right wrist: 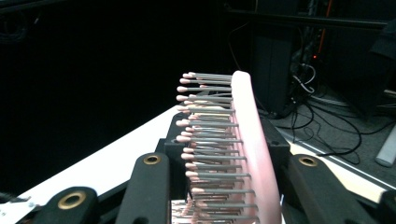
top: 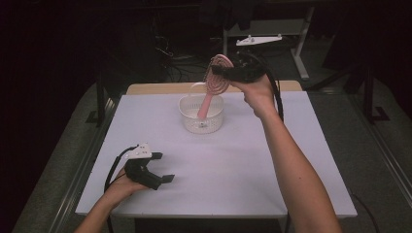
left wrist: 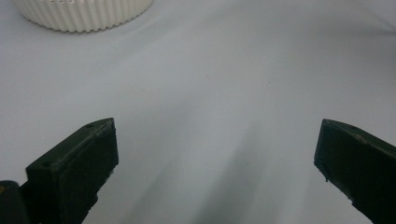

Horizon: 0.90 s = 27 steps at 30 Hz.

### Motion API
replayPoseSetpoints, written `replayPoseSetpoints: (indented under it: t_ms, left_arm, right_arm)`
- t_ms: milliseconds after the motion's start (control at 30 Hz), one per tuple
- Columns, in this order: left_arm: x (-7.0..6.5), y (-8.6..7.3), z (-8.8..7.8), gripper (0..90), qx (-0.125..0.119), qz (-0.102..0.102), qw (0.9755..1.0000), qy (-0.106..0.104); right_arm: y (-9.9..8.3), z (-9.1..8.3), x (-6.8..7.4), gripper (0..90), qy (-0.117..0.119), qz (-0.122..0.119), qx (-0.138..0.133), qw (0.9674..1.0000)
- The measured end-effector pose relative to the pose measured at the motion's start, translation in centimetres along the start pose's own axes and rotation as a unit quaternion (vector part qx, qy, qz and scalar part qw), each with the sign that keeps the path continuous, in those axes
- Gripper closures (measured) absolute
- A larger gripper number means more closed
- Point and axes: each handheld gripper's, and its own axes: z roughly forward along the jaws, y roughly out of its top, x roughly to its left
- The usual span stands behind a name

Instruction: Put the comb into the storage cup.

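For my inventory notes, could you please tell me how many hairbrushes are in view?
1: a pink plastic vented hairbrush, clamped at its head in the right tongs, its handle hanging into the white ribbed plastic basket. Others could lie hidden inside.

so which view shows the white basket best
The high view: the white basket sits whole on the table, the pink hairbrush hanging over it from the right claw. The left gripper view catches just its ribbed base.
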Motion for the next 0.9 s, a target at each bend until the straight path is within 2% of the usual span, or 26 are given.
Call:
replayPoseSetpoints:
  t_ms: [367,900]
  left_arm:
    - [0.0,0.0,0.0,0.0,0.001,0.0,1.0,0.001]
    - [0.1,-0.1,0.0,0.0,0.001,-0.004,1.0,0.0]
  right_arm:
    - [-0.4,1.0,-1.5,62.7,-0.014,0.016,-0.007,0.9998]
    - [-2.1,3.2,-2.3,62.7,-0.025,0.021,0.0,0.9995]
